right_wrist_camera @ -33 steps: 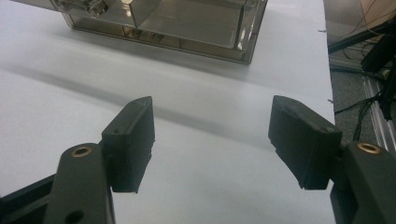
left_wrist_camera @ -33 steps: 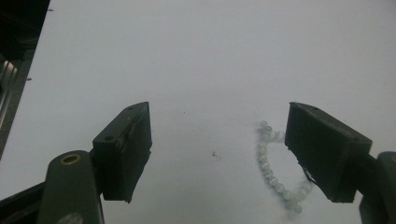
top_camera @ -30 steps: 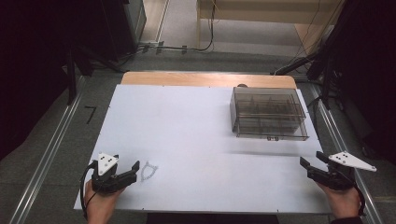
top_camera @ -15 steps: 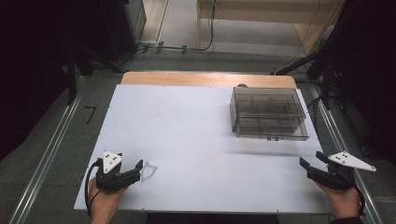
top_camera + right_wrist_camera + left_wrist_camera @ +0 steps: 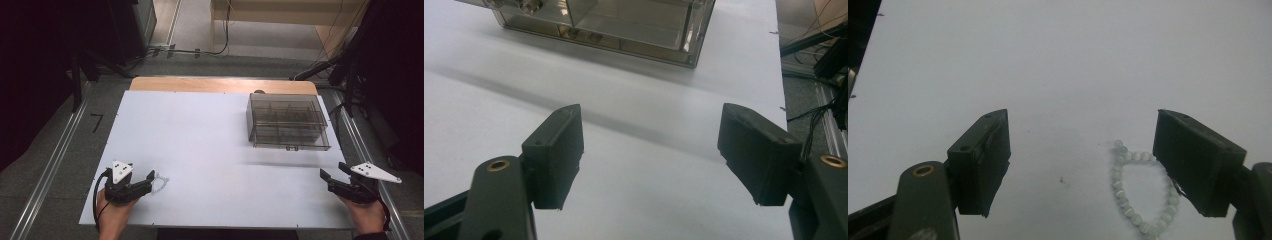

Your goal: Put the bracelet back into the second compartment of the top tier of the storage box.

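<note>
Presently, one bead bracelet (image 5: 1140, 187), pale translucent beads strung in a closed loop, lies flat on the white tabletop (image 5: 210, 140) near its front left corner. In the left gripper view the loop sits low between the jaws, off-centre, its edge touching or just under the right-hand jaw; the long axis runs roughly along the gripper's line of sight.

Left gripper (image 5: 147, 181): held low over the table, jaws spread wide, nothing between them gripped. It is by far the nearer tool; the likely next move, judged from position alone, calls for a small sideways shift to centre the loop before closing.

Right gripper (image 5: 651, 160): jaws likewise parted and empty, at the table's front right edge, well apart from the bracelet.

Clear compartmented organiser box (image 5: 287, 120): stands at the right rear of the table, with a drawer pull on its front.
</note>
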`<state>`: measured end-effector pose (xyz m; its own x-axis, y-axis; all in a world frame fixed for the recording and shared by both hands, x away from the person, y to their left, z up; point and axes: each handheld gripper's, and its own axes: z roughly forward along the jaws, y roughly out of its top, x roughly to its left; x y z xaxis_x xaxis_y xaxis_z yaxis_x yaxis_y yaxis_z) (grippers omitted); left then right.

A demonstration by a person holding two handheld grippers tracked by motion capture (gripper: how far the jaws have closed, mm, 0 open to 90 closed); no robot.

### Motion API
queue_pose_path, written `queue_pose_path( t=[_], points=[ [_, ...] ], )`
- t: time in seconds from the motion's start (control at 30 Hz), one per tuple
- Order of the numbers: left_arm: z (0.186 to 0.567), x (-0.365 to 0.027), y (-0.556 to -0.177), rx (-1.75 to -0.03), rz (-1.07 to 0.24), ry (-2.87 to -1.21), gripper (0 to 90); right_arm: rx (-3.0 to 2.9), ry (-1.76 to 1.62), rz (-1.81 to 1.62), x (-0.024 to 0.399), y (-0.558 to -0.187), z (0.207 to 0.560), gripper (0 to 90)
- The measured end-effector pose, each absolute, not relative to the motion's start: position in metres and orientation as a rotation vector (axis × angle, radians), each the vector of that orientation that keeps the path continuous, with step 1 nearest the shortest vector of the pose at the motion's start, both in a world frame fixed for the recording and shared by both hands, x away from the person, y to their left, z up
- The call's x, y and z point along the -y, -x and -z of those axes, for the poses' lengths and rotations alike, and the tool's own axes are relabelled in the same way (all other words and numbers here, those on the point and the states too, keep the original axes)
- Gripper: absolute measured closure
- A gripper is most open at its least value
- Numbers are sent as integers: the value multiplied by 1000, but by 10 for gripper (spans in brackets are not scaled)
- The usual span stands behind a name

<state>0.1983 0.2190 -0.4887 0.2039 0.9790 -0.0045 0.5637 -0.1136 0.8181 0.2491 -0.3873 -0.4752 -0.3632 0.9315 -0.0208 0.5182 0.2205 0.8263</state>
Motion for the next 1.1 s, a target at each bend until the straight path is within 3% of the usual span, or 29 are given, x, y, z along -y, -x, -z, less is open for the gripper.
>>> queue_pose_path(
  t=[1.1],
  points=[
    [495, -205, -222, -1463, -692, -1824, 277, -1987, -1337, -1026, 388, -250, 476, 231]
  ],
)
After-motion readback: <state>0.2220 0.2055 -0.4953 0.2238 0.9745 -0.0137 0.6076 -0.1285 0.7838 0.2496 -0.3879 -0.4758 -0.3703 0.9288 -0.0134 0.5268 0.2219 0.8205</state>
